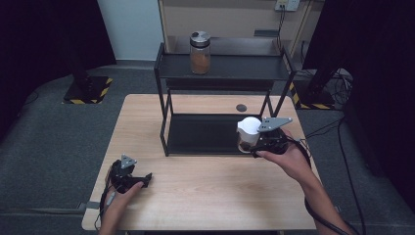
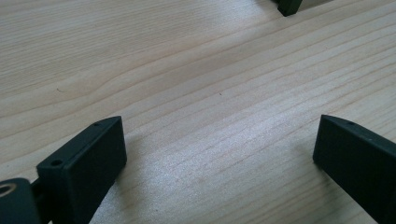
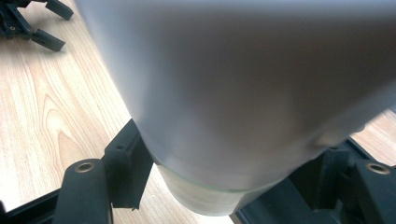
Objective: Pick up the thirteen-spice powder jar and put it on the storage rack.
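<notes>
A glass jar with a white lid (image 1: 248,128) hangs just above the table in front of the rack's lower shelf, at its right end. My right gripper (image 1: 250,143) is shut on it. In the right gripper view the jar's white lid and glass body (image 3: 243,93) loom close, and both black jaws of my right gripper (image 3: 229,163) press its sides. My left gripper (image 1: 146,179) rests on the table at the front left, open; in the left gripper view its jaws (image 2: 219,140) stand wide apart over bare wood. It also appears far off as the other gripper (image 3: 32,23).
A black two-tier rack (image 1: 166,112) stands at the back of the wooden table (image 1: 205,181). On its top shelf is a glass jar of brown powder with a grey lid (image 1: 200,53). A small dark round hole (image 1: 241,107) sits behind the rack. Cables trail on the floor at right.
</notes>
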Demonstrator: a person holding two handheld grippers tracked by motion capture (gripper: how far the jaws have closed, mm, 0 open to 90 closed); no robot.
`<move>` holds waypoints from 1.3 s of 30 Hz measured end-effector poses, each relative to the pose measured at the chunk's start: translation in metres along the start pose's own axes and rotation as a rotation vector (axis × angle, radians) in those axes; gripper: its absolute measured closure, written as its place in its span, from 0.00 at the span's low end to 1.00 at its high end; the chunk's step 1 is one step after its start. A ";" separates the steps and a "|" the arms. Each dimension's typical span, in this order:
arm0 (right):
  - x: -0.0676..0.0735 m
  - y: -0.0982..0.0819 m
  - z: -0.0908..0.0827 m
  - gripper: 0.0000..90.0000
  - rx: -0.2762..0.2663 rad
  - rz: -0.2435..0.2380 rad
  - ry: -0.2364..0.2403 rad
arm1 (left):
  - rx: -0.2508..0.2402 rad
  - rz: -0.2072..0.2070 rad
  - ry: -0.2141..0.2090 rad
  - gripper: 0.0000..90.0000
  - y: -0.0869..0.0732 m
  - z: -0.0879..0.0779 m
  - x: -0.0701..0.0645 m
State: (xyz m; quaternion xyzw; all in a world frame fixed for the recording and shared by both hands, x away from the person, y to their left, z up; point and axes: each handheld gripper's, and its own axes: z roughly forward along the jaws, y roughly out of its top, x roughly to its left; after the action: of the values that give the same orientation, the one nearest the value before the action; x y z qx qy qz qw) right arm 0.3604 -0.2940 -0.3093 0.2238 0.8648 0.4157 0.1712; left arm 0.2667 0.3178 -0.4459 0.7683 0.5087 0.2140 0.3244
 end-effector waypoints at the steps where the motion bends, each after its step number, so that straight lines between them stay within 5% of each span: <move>1: 0.000 0.002 -0.001 0.35 0.003 0.000 -0.003 | 0.000 0.000 0.000 0.02 0.000 0.000 0.000; 39: -0.033 0.055 -0.030 0.35 -0.032 0.002 -0.003 | 0.004 -0.002 0.003 0.00 0.001 0.001 -0.001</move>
State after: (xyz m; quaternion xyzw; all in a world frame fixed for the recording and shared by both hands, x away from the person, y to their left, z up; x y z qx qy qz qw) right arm 0.3871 -0.3004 -0.2439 0.2225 0.8576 0.4291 0.1758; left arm 0.2673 0.3162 -0.4456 0.7681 0.5104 0.2136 0.3223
